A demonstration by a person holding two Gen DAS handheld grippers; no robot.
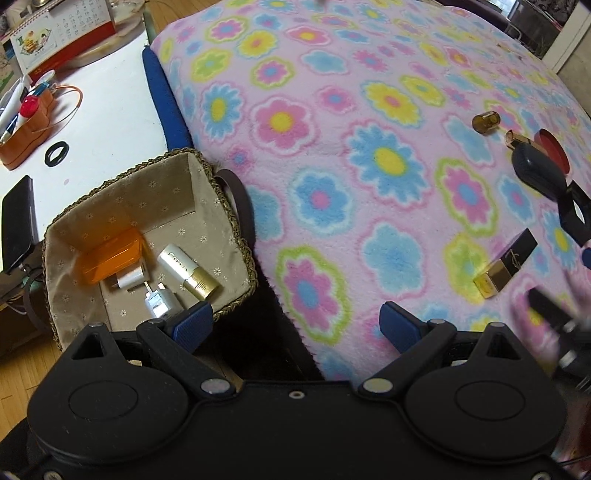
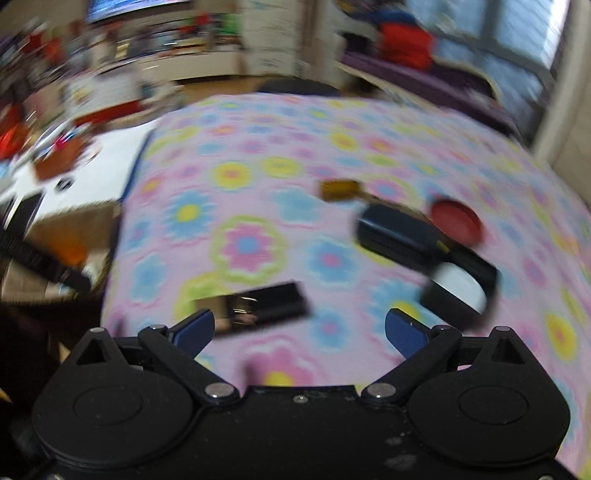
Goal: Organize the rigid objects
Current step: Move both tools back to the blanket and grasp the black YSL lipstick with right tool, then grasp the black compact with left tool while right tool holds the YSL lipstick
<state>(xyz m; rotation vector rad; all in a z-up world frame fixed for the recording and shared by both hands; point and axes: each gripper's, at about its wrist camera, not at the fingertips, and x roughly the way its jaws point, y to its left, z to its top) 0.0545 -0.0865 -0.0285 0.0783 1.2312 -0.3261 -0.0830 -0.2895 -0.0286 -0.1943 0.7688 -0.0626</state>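
My left gripper (image 1: 297, 325) is open and empty, hovering between a woven basket (image 1: 236, 236) and the flowered blanket (image 1: 332, 155). In the basket lie an orange box (image 1: 112, 258), a white plug (image 1: 129, 278), a silver-and-gold tube (image 1: 188, 269) and a small metal motor (image 1: 160, 302). On the blanket to the right lie a black-and-gold lipstick (image 1: 508, 264), a brown cap (image 1: 485, 123), a dark case (image 1: 537, 166) and a red lid (image 1: 554, 147). My right gripper (image 2: 299, 328) is open and empty over the blanket, with the lipstick (image 2: 258, 304) just ahead. The right wrist view is blurred.
A white table (image 1: 110, 110) at the left carries an orange pen holder (image 1: 26, 125), a black ring (image 1: 56, 153), a calendar (image 1: 62, 33) and a dark phone (image 1: 16, 221). A black bracket (image 1: 574, 214) lies by the dark case (image 2: 399, 232). Wooden floor shows at lower left.
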